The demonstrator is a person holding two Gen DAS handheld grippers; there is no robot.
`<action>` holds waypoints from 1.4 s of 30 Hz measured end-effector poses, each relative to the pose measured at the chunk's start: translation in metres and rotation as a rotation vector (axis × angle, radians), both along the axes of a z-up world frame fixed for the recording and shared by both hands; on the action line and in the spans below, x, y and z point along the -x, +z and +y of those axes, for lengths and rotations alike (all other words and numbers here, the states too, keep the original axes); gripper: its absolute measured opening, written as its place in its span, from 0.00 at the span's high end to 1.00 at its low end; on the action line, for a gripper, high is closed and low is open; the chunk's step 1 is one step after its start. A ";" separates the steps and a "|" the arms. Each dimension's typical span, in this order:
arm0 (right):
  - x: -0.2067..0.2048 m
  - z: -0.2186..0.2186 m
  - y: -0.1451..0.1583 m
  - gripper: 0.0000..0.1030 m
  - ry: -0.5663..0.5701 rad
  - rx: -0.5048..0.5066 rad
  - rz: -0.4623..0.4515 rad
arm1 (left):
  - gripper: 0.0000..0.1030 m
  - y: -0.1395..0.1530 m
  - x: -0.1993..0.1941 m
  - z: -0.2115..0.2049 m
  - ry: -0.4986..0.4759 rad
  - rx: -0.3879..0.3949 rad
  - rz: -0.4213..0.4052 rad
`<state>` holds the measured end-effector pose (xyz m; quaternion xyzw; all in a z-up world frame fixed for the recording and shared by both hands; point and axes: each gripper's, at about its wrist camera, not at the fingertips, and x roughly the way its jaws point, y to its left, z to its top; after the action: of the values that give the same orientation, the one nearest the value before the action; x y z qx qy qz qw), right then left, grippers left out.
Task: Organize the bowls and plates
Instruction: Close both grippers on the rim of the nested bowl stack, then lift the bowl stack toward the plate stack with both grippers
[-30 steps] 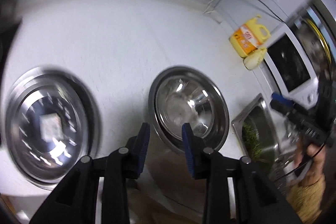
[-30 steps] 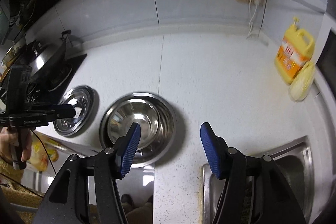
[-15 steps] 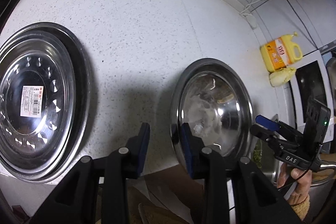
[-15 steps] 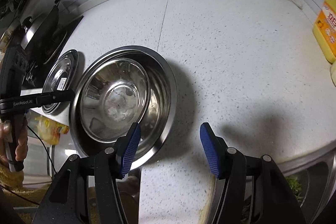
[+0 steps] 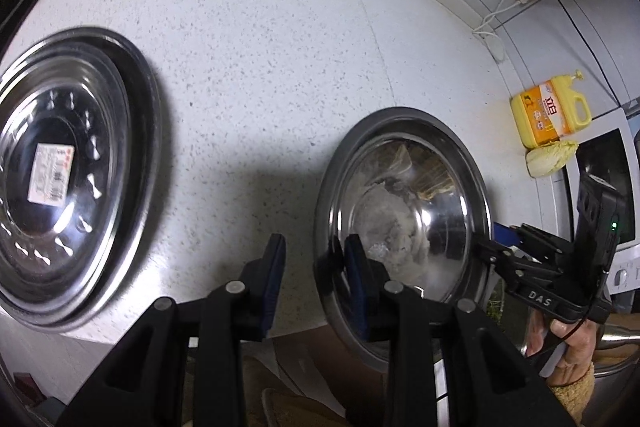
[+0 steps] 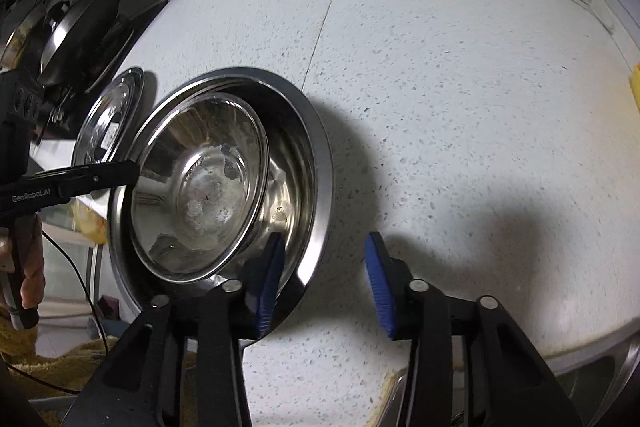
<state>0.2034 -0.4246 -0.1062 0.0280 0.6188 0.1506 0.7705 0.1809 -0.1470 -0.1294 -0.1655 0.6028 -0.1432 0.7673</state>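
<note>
A white speckled stone worktop (image 6: 460, 107) is carrying a large round steel bowl (image 6: 316, 163) near its front edge, with a smaller round steel bowl (image 6: 200, 187) nesting inside it and a flat round steel plate (image 5: 64, 179) lying well apart to the left. The right tongs (image 6: 324, 279) are closing across the big bowl's right rim, one blue pad inside, one outside, not yet pressing. The left tongs (image 5: 314, 283), standing narrow, are straddling the opposite rim the same way, gripping nothing.
</note>
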 end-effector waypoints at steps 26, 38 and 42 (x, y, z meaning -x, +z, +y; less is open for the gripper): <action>-0.011 -0.011 -0.008 0.86 0.046 -0.160 0.031 | 0.90 -0.013 -0.012 -0.005 0.030 0.104 0.067; -0.024 0.011 0.034 0.86 0.012 -0.095 0.003 | 0.90 0.033 -0.024 0.038 0.018 0.197 -0.001; -0.037 0.048 0.058 0.86 0.046 -0.103 -0.034 | 0.90 0.056 -0.021 0.086 0.049 0.180 -0.028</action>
<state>0.2404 -0.3768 -0.0485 0.0506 0.5974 0.2006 0.7748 0.2014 -0.0613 -0.0735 -0.2466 0.5724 -0.1802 0.7610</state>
